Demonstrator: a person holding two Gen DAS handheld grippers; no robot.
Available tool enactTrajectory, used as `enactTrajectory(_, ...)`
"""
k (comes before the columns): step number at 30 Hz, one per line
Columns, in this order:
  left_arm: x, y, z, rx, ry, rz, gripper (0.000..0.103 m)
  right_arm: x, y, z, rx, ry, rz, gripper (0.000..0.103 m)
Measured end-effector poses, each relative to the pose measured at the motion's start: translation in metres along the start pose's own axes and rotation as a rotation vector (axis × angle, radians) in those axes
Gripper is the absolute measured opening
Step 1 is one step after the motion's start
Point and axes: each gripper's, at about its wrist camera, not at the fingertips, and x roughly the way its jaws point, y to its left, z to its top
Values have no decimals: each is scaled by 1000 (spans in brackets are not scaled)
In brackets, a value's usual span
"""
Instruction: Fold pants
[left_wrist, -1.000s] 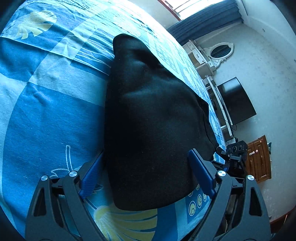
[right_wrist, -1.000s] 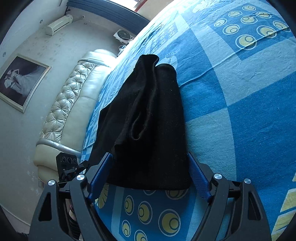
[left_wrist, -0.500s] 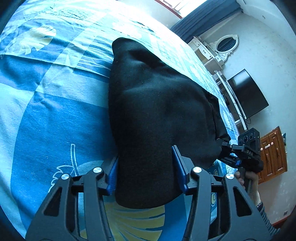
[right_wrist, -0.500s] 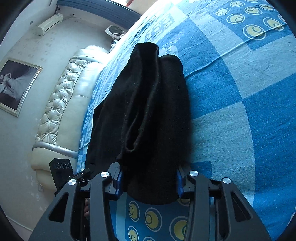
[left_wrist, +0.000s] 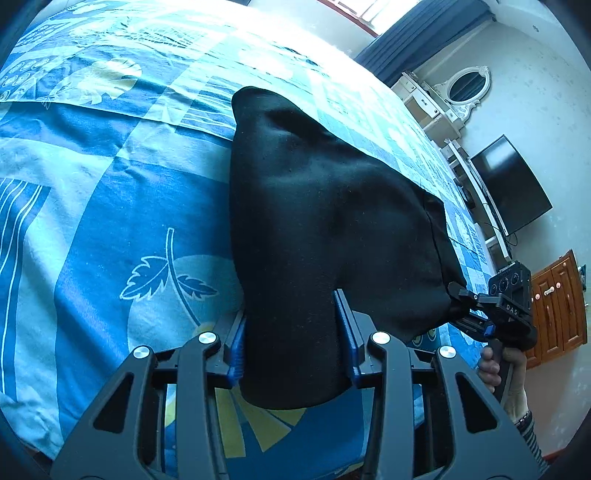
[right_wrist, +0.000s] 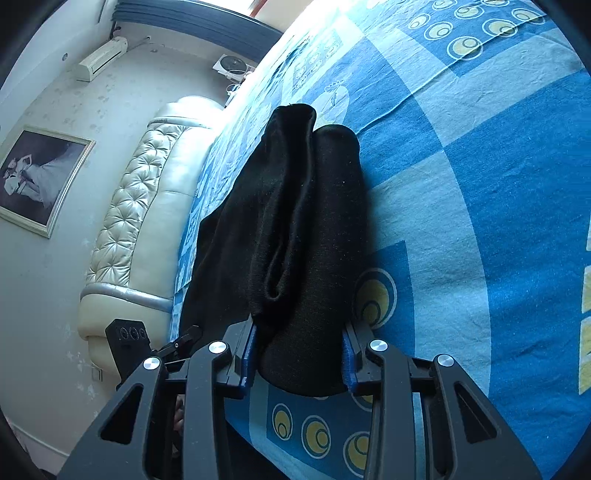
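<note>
The black pants (left_wrist: 325, 206) lie folded in a thick stack on the blue patterned bedsheet (left_wrist: 110, 206). My left gripper (left_wrist: 291, 332) is shut on the near edge of the pants at one corner. My right gripper (right_wrist: 299, 347) is shut on the near edge of the pants (right_wrist: 303, 229) at the other corner, where the folded layers show as a roll. The right gripper also shows in the left wrist view (left_wrist: 476, 314), gripping the pants' right corner. The left gripper shows at the lower left of the right wrist view (right_wrist: 173, 343).
The bedsheet (right_wrist: 480, 184) spreads wide on all sides. A padded cream headboard (right_wrist: 140, 206) stands at the left of the right wrist view. A dresser with a mirror (left_wrist: 461, 88), a TV (left_wrist: 513, 184) and a wooden cabinet (left_wrist: 557, 306) line the far wall.
Both grippers closed from wide open onto the near edge of the pants. The edge has bunched and lifted a little between the fingers.
</note>
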Motion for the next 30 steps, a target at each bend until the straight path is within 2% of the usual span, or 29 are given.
enactTrajectory(7, -9, -2, -13, -8, 12, 11, 39, -5, 1, -13, 7, 10, -2, 36)
enactTrajectory(30, -2, -4, -17, 23, 2, 38, 42, -1, -20, -20, 63, 5, 52, 37)
